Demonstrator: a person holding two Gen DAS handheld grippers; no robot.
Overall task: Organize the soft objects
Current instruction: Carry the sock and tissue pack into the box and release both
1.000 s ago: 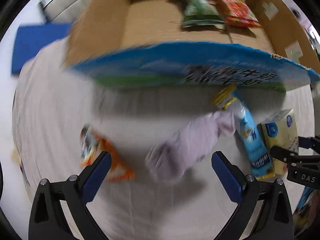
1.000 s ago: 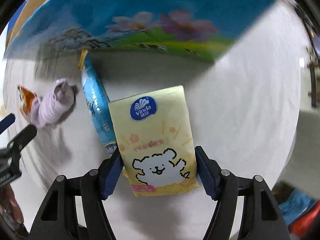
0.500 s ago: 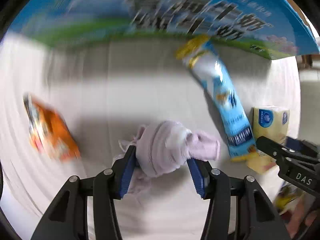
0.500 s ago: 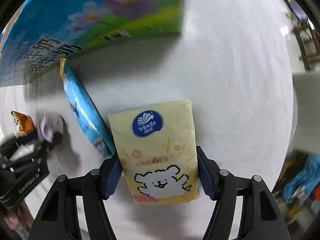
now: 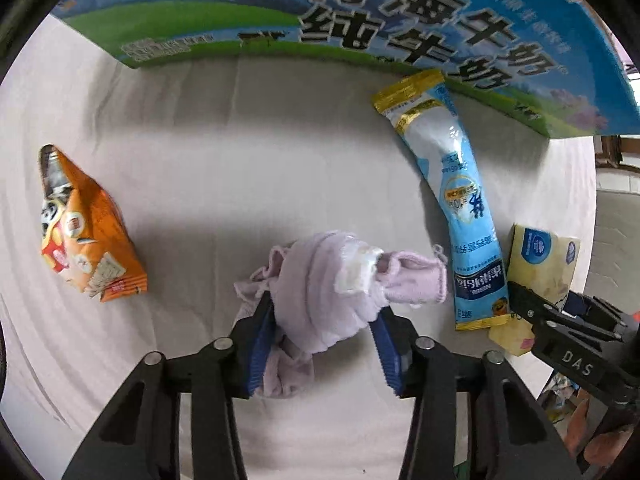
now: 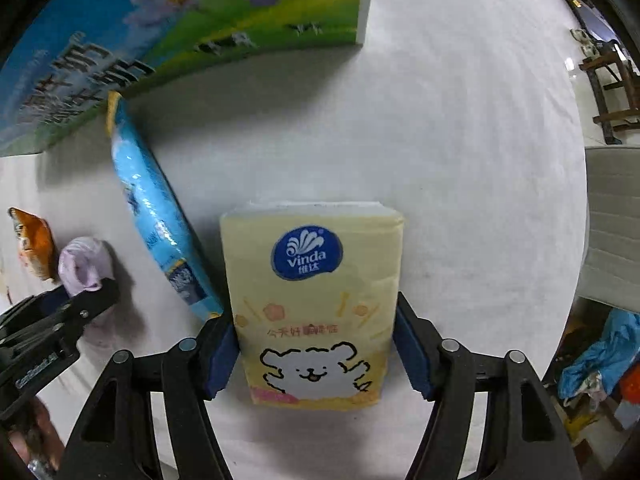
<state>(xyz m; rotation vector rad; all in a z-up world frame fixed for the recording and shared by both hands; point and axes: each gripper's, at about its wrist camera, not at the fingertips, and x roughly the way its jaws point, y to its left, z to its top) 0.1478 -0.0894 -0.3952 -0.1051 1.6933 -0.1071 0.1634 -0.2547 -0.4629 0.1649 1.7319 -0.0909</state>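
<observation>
Left wrist view shows the left claw (image 5: 324,344) now pinching the sock (image 5: 332,292), which a second ago lay loose ahead, its long axis crosswise with the cuff pointing right, on the bench (image 5: 240,152), while the right claw (image 6: 316,344) keeps clamping the tissue pack (image 6: 316,300), lengthwise between its fingers.

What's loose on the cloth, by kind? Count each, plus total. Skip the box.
Snack packets: 2, the orange snack bag and the blue stick pouch
Tissue packs: 1, the yellow tissue pack
Fabric items: 1, the lilac cloth bundle
Total: 4
</observation>
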